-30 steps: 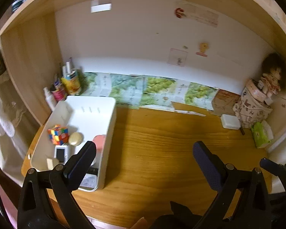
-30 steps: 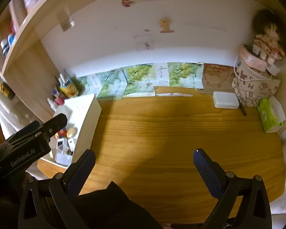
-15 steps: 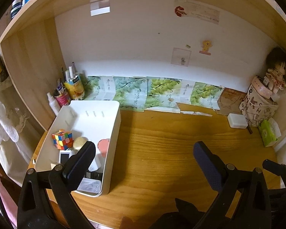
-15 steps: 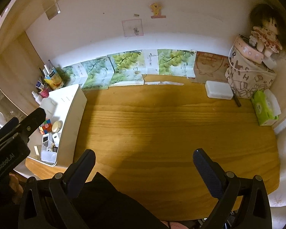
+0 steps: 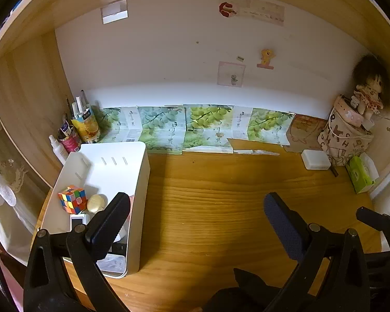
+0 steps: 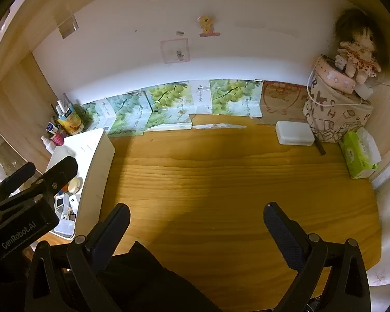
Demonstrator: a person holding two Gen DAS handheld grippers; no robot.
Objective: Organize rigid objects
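Note:
A white bin (image 5: 140, 171) stands at the desk's left edge, also in the right wrist view (image 6: 96, 156). In it lie a Rubik's cube (image 5: 72, 199), a round cream-coloured object (image 5: 96, 203), a small white device (image 5: 78, 221) and other small items. My left gripper (image 5: 196, 212) is open and empty, held above the desk's front, its left finger over the bin's near end. My right gripper (image 6: 196, 219) is open and empty above the desk's front middle. The left gripper's body (image 6: 26, 202) shows at the left of the right wrist view.
A white box (image 6: 295, 136), a patterned bag (image 6: 335, 114) with a doll (image 6: 356, 52) on top and a green tissue pack (image 6: 358, 153) stand at the back right. Bottles and tubes (image 5: 78, 127) crowd the back left corner. Leaf-print cartons (image 5: 189, 127) line the wall.
Both grippers have pulled back and risen, so more of the desk and wall shows. Both stay open and empty. The things in the bin have not moved.

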